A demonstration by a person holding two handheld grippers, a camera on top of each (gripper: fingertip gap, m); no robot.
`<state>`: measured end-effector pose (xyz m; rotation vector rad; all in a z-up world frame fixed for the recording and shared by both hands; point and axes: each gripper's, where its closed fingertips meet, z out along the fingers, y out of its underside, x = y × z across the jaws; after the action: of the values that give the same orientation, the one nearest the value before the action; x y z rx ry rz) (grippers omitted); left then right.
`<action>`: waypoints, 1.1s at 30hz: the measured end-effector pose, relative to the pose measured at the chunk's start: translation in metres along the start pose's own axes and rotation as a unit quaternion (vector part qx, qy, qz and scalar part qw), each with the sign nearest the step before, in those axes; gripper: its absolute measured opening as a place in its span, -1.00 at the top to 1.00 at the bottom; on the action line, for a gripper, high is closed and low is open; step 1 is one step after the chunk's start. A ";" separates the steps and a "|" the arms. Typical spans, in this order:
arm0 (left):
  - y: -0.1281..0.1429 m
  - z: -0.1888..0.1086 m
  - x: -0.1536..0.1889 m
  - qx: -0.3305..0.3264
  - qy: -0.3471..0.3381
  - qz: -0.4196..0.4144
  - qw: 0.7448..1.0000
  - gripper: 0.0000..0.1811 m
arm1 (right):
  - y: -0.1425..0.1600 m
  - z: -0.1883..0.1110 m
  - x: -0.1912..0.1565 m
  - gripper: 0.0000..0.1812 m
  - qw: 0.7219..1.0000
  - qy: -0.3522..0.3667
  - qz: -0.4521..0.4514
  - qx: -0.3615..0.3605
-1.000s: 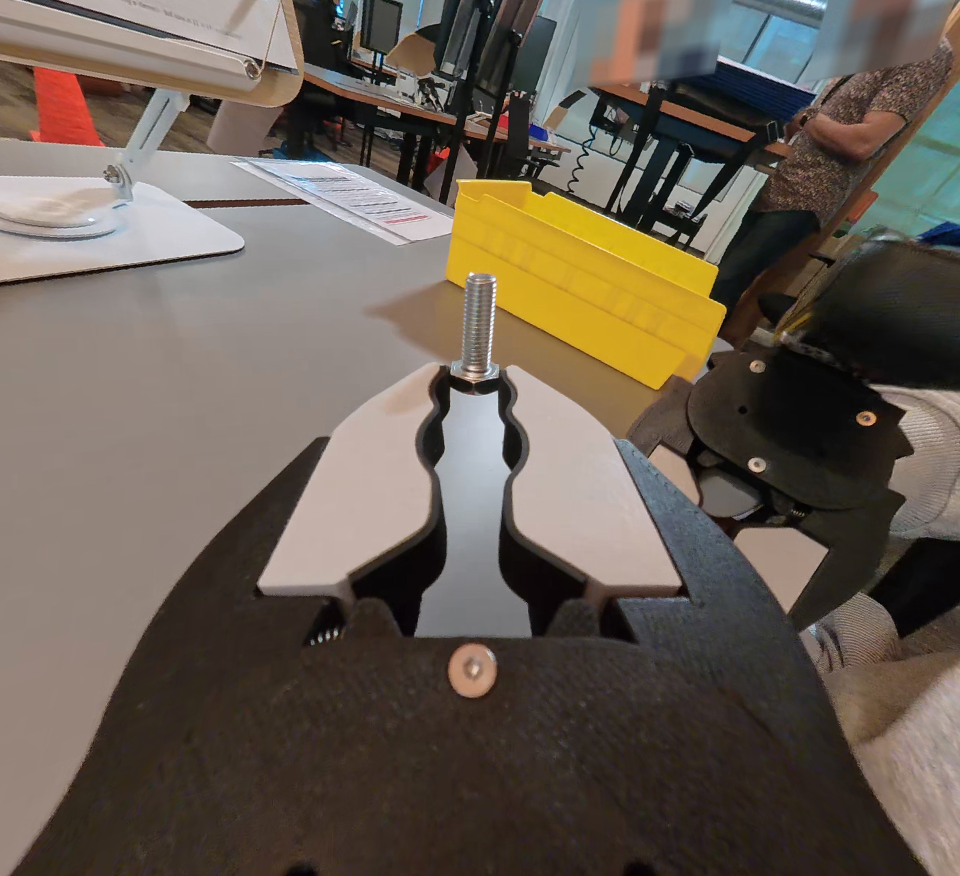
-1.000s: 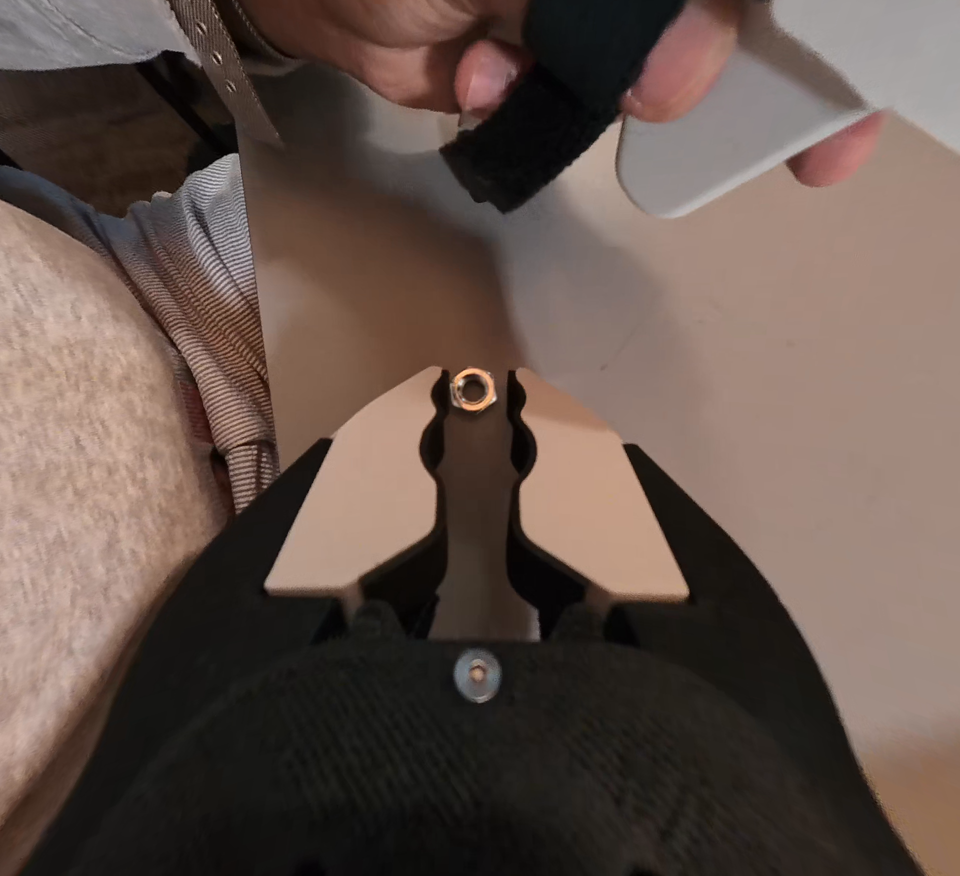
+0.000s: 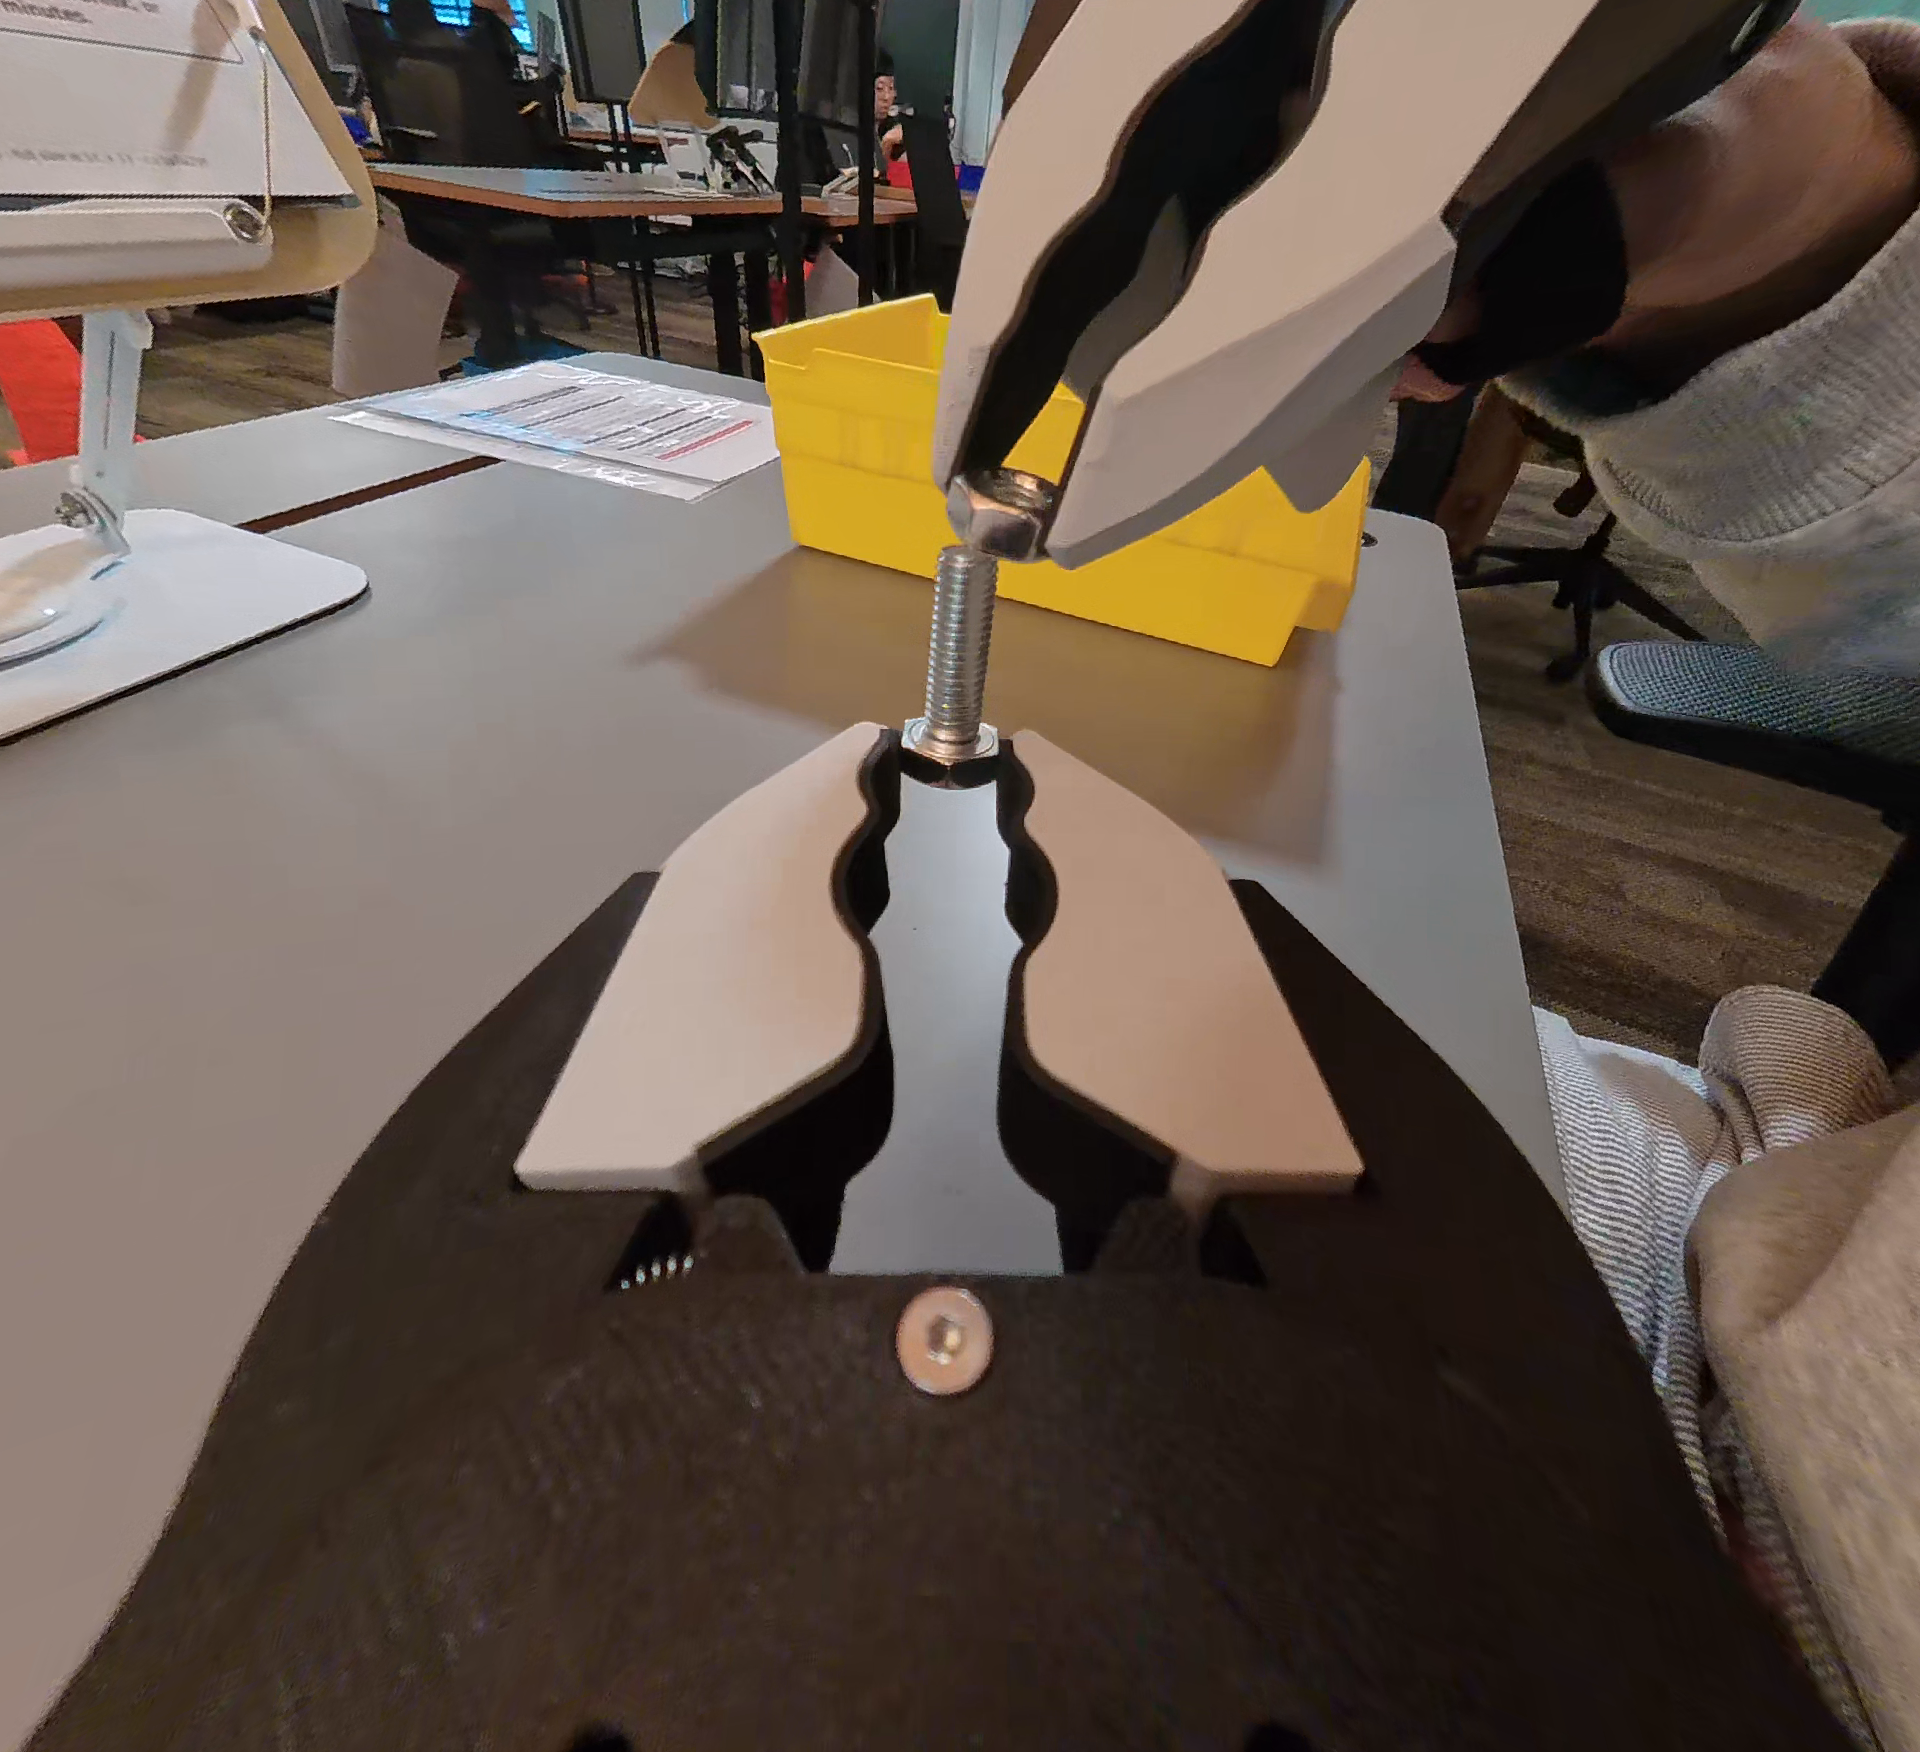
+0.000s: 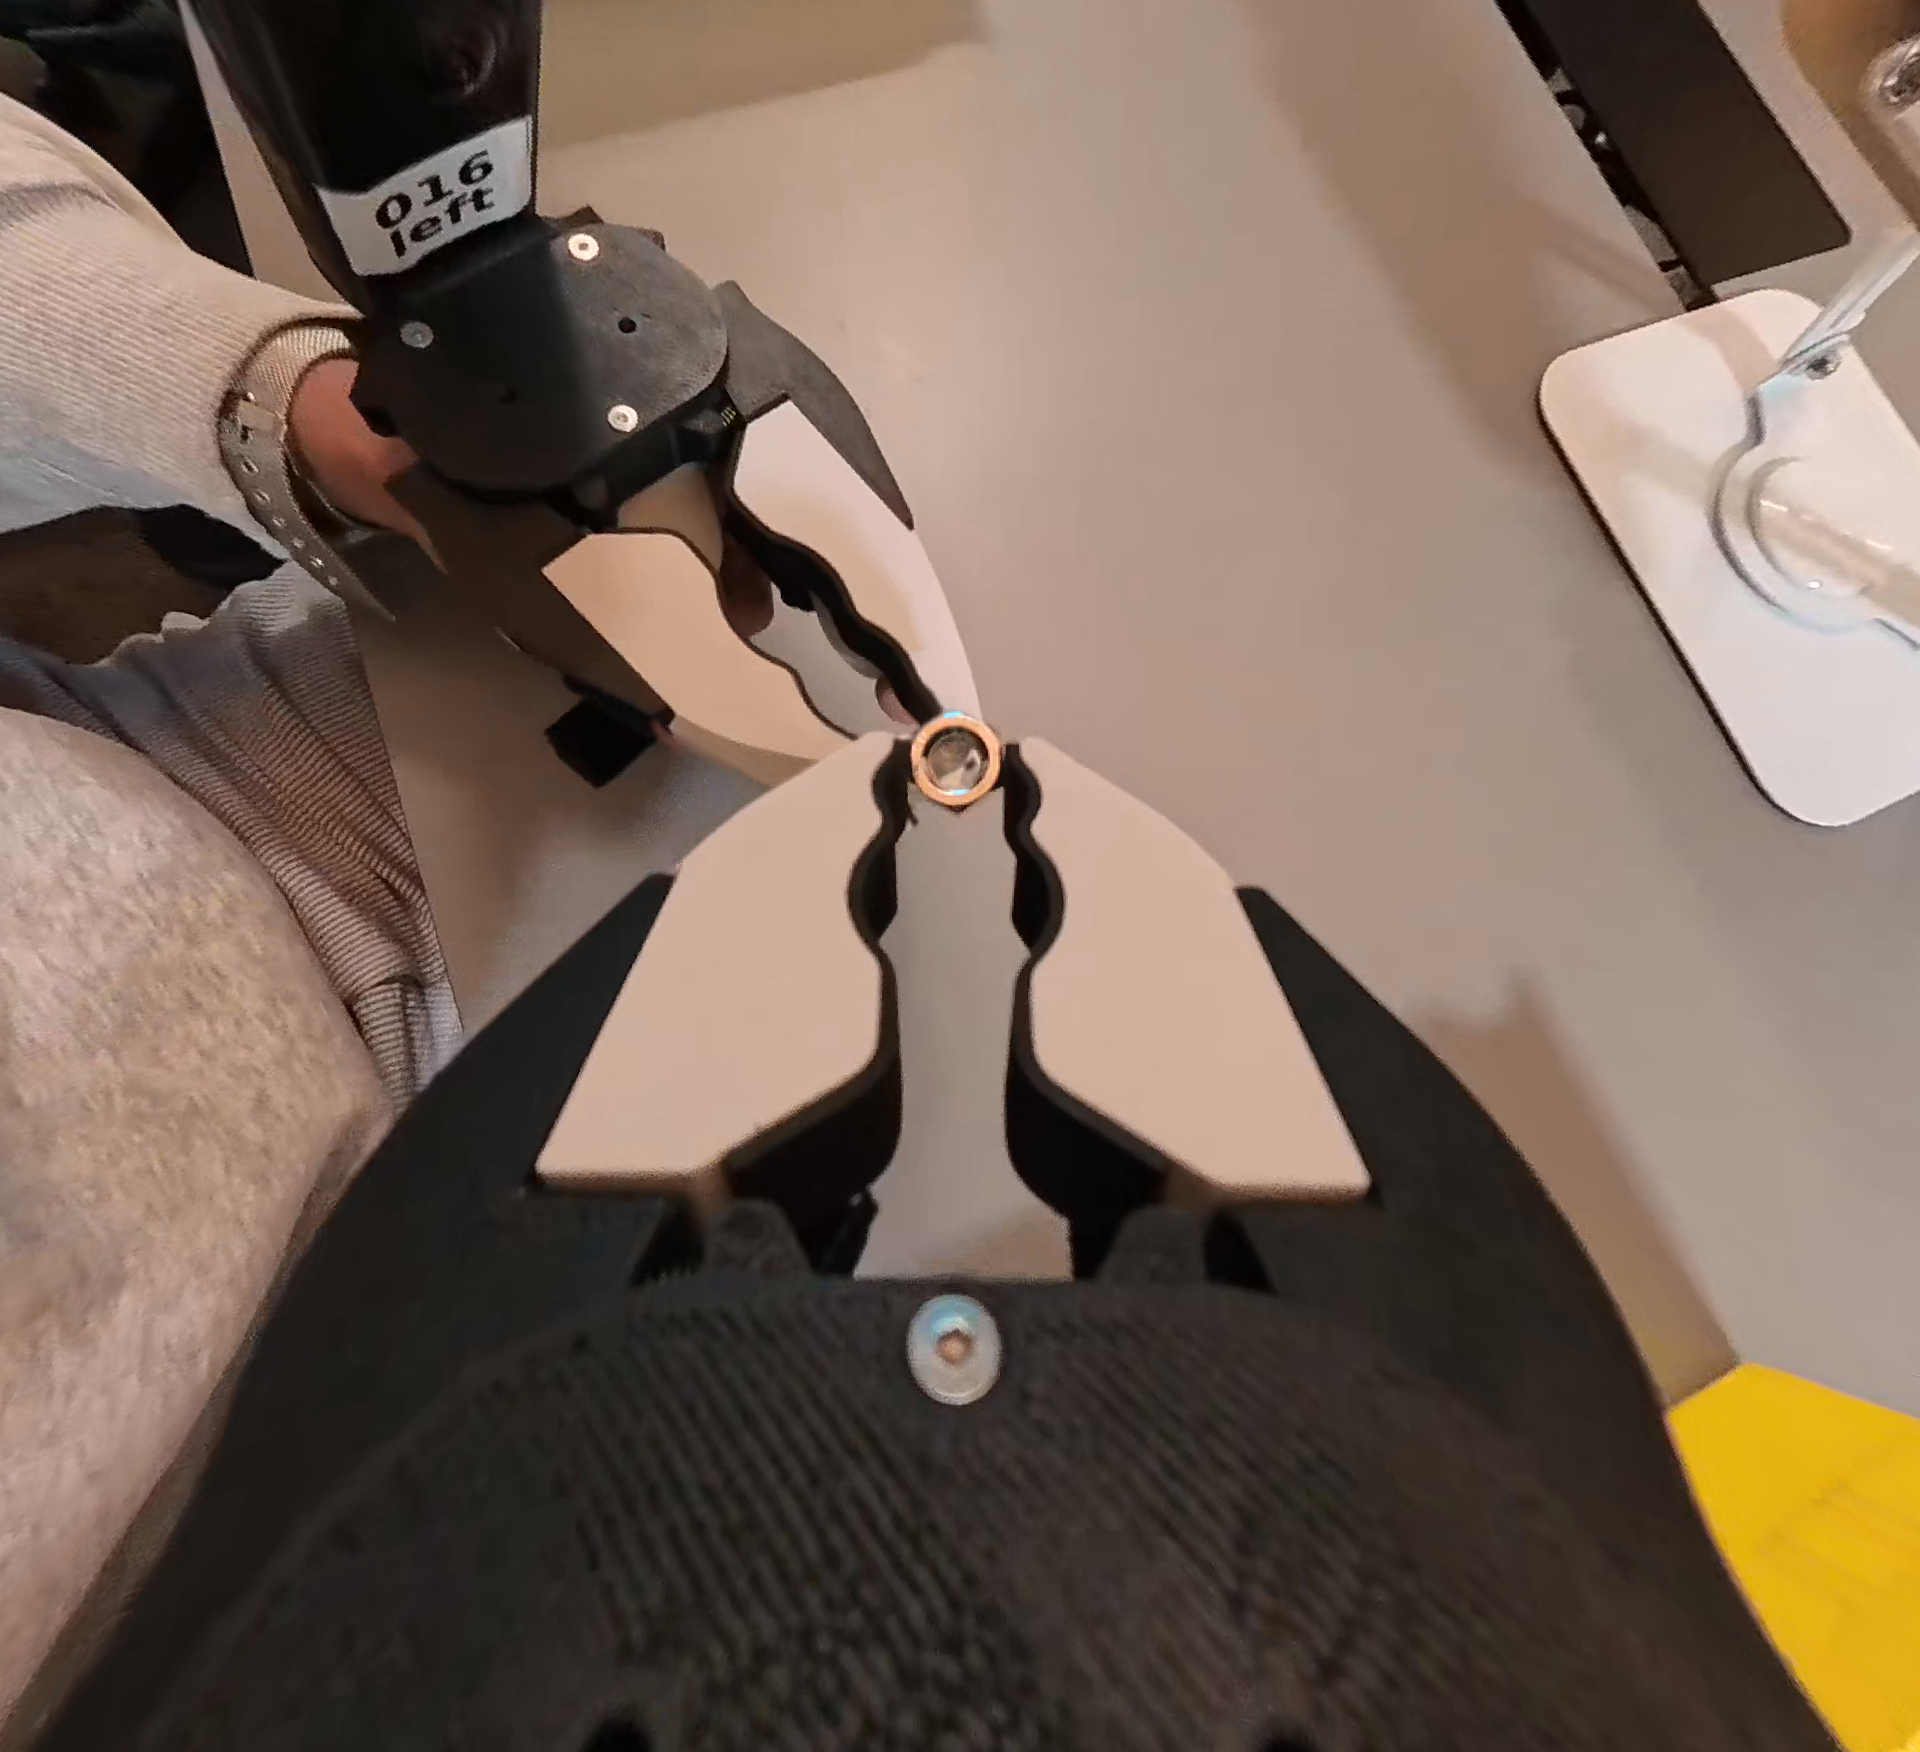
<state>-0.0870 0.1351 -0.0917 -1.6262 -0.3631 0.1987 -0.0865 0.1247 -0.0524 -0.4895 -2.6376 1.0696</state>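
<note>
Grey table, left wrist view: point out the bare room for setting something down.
Bare grey table lies between the white stand base and the left tool. Another strip runs between the plastic-sleeved sheet and that tool. It is crowded around the bolt, the right tool and the yellow bin.

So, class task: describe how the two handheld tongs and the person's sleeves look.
Both tongs, left and right, have pale grey wavy-edged fingers on black textured bodies with a silver screw. The left carries a white label. The sleeves are light grey knit.

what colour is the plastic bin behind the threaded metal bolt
Bright yellow plastic bin, clearest in the left wrist view.
</note>
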 end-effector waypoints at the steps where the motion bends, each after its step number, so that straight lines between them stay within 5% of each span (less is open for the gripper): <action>1: 0.000 0.000 0.001 0.000 0.000 0.003 1.000 0.80 | 0.001 0.000 -0.001 0.81 1.000 -0.003 -0.002 -0.008; 18: 0.000 0.003 0.009 -0.001 0.006 0.012 1.000 0.80 | 0.006 0.000 -0.006 0.81 0.996 -0.053 0.009 -0.071; 33: -0.008 0.001 0.010 0.030 0.016 -0.033 0.999 0.80 | -0.003 -0.002 -0.005 0.80 0.997 -0.060 0.015 -0.044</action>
<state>-0.0792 0.1400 -0.0828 -1.5544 -0.3829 0.1318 -0.0823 0.1220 -0.0493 -0.4990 -2.8006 1.0264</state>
